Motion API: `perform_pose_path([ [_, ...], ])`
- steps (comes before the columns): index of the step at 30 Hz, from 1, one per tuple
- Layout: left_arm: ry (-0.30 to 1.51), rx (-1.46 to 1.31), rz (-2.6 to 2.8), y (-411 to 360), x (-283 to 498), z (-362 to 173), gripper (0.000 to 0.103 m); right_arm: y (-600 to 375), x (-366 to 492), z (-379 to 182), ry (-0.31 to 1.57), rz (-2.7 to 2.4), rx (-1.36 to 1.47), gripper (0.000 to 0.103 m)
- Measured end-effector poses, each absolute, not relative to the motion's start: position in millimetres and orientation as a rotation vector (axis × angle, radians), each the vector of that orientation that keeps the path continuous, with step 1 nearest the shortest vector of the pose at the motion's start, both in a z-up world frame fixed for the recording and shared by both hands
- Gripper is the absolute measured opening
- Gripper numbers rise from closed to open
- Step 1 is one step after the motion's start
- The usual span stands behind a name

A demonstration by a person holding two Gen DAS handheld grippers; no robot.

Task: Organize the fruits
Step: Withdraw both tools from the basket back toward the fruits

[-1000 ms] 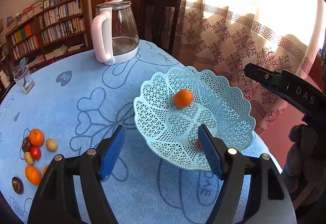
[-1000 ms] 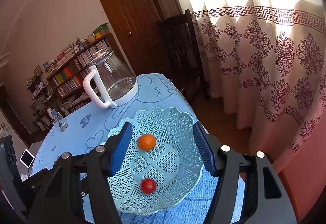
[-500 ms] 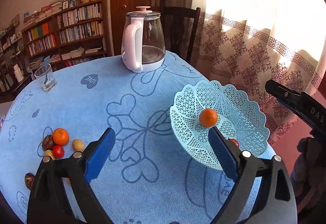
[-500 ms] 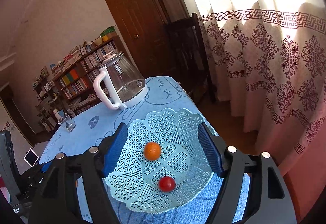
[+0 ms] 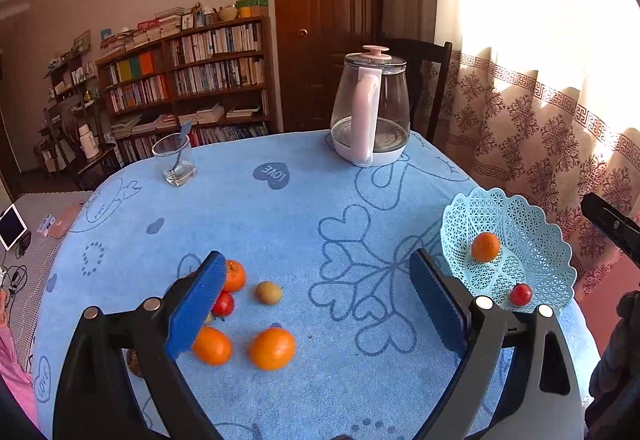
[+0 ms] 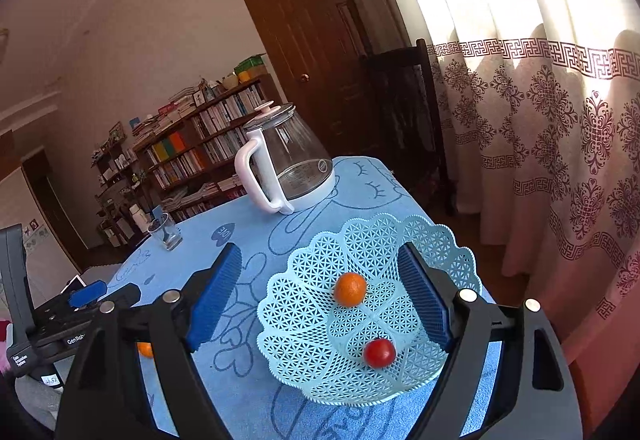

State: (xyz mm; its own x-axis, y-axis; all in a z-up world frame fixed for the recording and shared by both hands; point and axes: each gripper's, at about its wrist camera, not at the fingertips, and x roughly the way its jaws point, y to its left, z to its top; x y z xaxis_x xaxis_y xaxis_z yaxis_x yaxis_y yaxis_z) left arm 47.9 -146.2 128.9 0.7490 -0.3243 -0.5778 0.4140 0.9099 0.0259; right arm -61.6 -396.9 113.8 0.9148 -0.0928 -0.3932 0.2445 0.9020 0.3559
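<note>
A light blue lattice basket (image 5: 532, 236) (image 6: 304, 356) stands at the table's right edge and holds an orange (image 5: 485, 247) (image 6: 350, 289) and a small red fruit (image 5: 520, 294) (image 6: 379, 352). Loose fruit lies at the front left: oranges (image 5: 272, 348) (image 5: 212, 345) (image 5: 234, 275), a red fruit (image 5: 224, 303) and a small yellow-brown fruit (image 5: 269, 292). My left gripper (image 5: 316, 304) is open and empty above the cloth, beside the loose fruit. My right gripper (image 6: 320, 304) is open and empty over the basket.
A glass kettle with a white handle (image 5: 370, 112) (image 6: 282, 168) stands at the back of the blue tablecloth (image 5: 280, 208). A glass with a spoon (image 5: 174, 158) (image 6: 165, 232) is at the back left. A dark chair (image 5: 420, 80), curtain and bookshelf lie beyond.
My left gripper has swung left, away from the basket, so the loose fruit now sits near its left finger. My right gripper has shifted slightly and stays over the basket.
</note>
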Motion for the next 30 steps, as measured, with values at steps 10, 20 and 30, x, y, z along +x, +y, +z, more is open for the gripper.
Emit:
perform_pose_path([
  [10, 0.608, 0.102, -0.274, -70.6, 54.0, 133.3, 0.092, -364.9, -54.3, 112.0, 0.411, -0.115, 0.374, 0.082],
  [20, 0.635, 0.051, -0.141, -1.5, 58.4, 124.9, 0.092, -341.8, -46.2, 107.2, 0.443, -0.066, 0.346, 0.082],
  [30, 0.754, 0.014, -0.073, 27.6, 71.1, 81.1, 0.092, -318.7, -38.5, 97.4, 0.486, -0.026, 0.319, 0.082],
])
